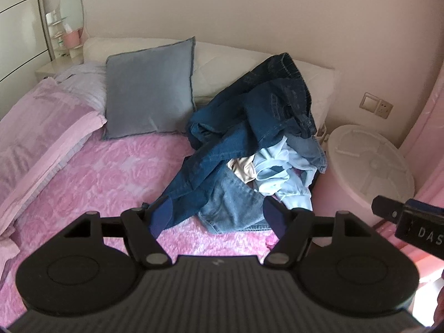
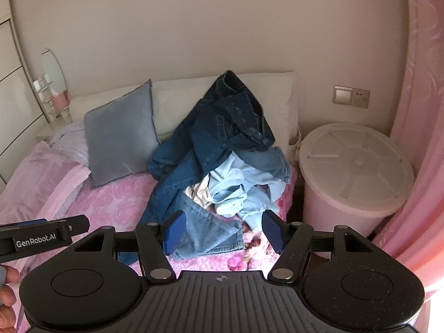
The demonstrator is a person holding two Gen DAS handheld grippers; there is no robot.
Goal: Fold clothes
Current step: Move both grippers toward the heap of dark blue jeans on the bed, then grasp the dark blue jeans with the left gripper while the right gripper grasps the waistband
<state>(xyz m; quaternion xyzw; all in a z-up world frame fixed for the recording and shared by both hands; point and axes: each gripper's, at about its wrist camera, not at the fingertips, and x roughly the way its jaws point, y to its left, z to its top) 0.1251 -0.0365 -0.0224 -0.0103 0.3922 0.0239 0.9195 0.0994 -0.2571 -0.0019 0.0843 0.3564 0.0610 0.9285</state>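
beige garment [image 2: 198, 191] mostly buried under jeans [image 2: 222, 127], shelf items [image 1: 65, 34] unreadably small

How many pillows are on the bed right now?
3: a grey-blue pillow propped upright at the headboard, a lilac one behind it on the left, and a pink one nearer the left edge. The clothes pile may hide more.

Dark blue denim jeans [image 2: 230, 116] top the pile; paler faded denim [image 2: 211, 236], a light blue garment [image 2: 236, 191] and a beige one [image 2: 199, 191] lie below. Pink rose-patterned bedspread [image 1: 111, 172]; grey-blue cushion [image 1: 149, 91]; white-lidded pink bin [image 2: 355, 161].
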